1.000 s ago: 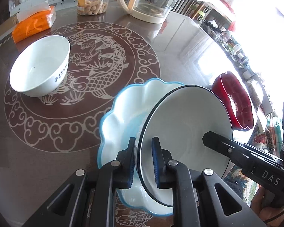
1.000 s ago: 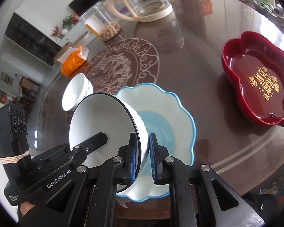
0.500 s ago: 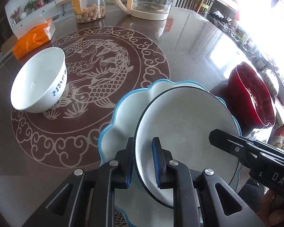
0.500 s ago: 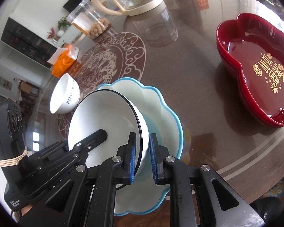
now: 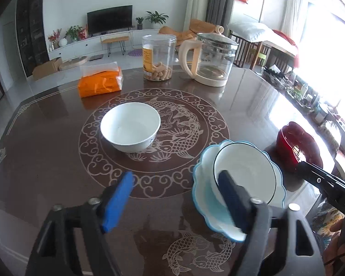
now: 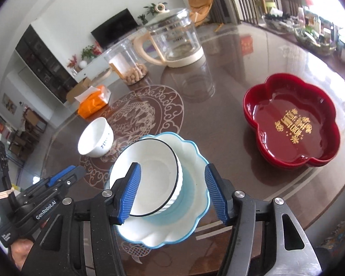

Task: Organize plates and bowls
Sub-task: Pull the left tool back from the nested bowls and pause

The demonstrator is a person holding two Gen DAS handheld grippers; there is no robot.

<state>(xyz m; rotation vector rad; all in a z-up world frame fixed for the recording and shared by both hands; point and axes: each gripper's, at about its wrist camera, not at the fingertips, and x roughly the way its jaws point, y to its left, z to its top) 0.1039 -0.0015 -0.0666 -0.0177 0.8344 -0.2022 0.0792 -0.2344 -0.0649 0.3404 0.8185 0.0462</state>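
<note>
A living room with a television and plants lies beyond a dark glossy table (image 5: 46, 142) inlaid with a pale dragon medallion. At the medallion's centre stands a plain white bowl (image 5: 130, 128), upright and alone. Toward the table's near right edge, a black-rimmed white bowl (image 6: 149, 174) sits inside a blue-edged scalloped plate (image 6: 191, 197), nested so the two take one footprint; it sits off-centre and looks slightly tilted, so the seating may not be quite flat. Further along the right edge rests a red scalloped dish (image 6: 292, 124), well apart from the stack.

The left gripper (image 5: 176, 197) hangs over the near edge with its blue pads spread wide, holding nothing; one pad overlaps the stack in view, but whether it touches I cannot tell. The right gripper (image 6: 171, 189) is likewise spread, its pads flanking the black-rimmed bowl without pinching it, which suggests the bowl now rests on the plate alone.

At the far edge stand a glass kettle (image 5: 212, 62), a clear jar of snacks (image 5: 158, 57) and an orange tissue pack (image 5: 100, 82), clear of the work. The plain bowl probably belongs on the stack next.
</note>
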